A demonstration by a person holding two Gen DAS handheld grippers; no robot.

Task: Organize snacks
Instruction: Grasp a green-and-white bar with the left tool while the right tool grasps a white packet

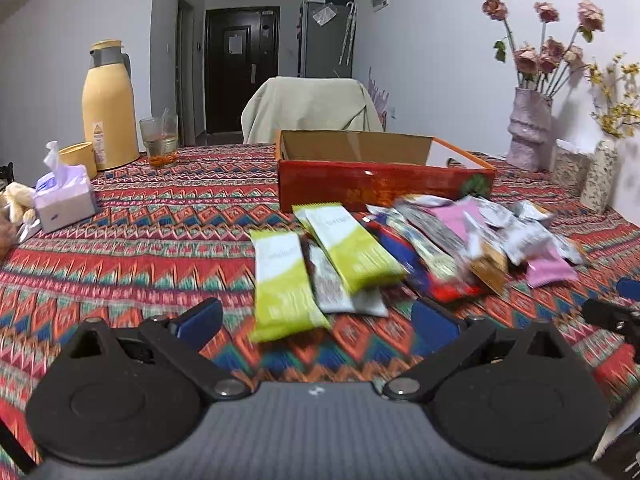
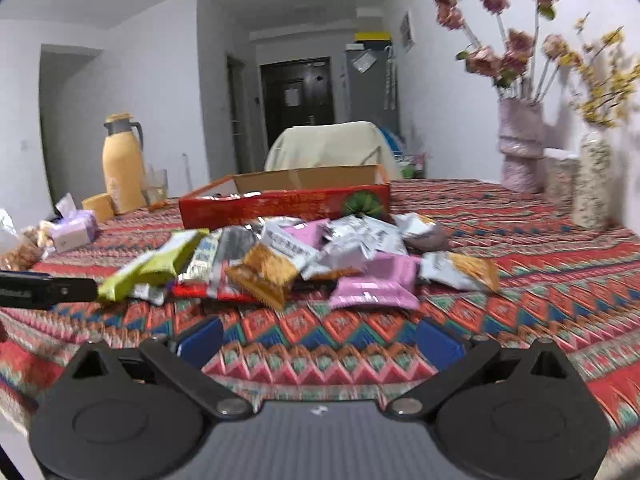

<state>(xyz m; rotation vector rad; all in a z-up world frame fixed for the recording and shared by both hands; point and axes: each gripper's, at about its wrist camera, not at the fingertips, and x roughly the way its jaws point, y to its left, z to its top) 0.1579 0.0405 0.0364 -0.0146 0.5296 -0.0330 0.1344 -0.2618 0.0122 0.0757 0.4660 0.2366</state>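
A table covered in a red, blue and green zigzag tablecloth (image 1: 160,240) fills both wrist views. At far left sit a tissue box (image 1: 64,196), a yellow thermos jug (image 1: 108,108) and a drinking glass (image 1: 159,140).

Low in the foreground, the left gripper (image 1: 316,320) has its blue-padded fingers spread wide with nothing between them, just short of a green snack packet (image 1: 280,284). A second green packet (image 1: 352,248) lies just beside it, overlapping a white one.

Behind the snacks stands an open red cardboard box (image 1: 376,184). To the right, a loose pile of snack packets (image 2: 320,256) overlaps on the cloth, among them an orange packet (image 2: 264,276) and a pink packet (image 2: 376,284).

The right gripper (image 2: 320,344) is also wide open and empty, near the pile's front edge.

At far right, a pink vase of dried roses (image 1: 530,128) stands by the wall.
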